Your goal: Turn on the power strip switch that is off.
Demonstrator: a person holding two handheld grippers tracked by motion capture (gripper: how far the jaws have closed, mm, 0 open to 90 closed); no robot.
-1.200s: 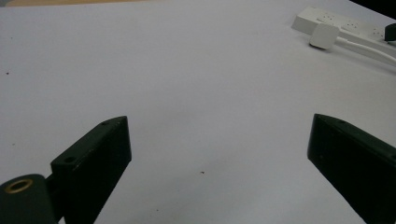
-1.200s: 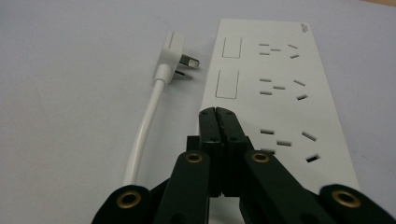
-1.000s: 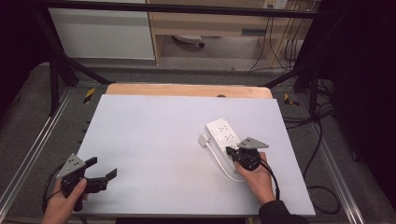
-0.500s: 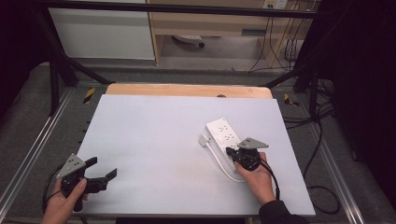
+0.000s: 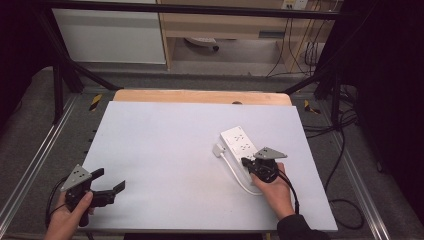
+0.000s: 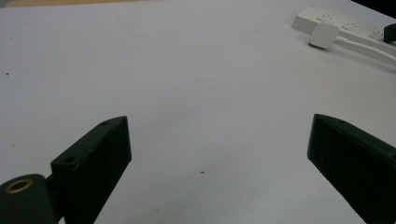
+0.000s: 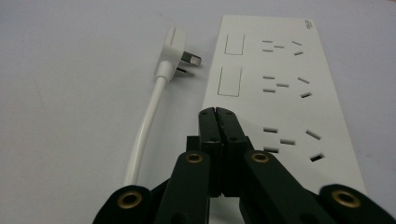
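2 grippers idle: right gripper (image 7: 218, 112) fingers closed, empty, over the power strip (image 7: 285, 93); left gripper (image 6: 219, 154) open; plug (image 7: 177, 51) not inserted.

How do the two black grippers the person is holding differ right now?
The left gripper has its jaws spread wide over bare table; the right gripper has its jaws pressed together with nothing between them. The left one sits far from the white power strip; the right one is over the strip's near end. Both are black and hand-held.
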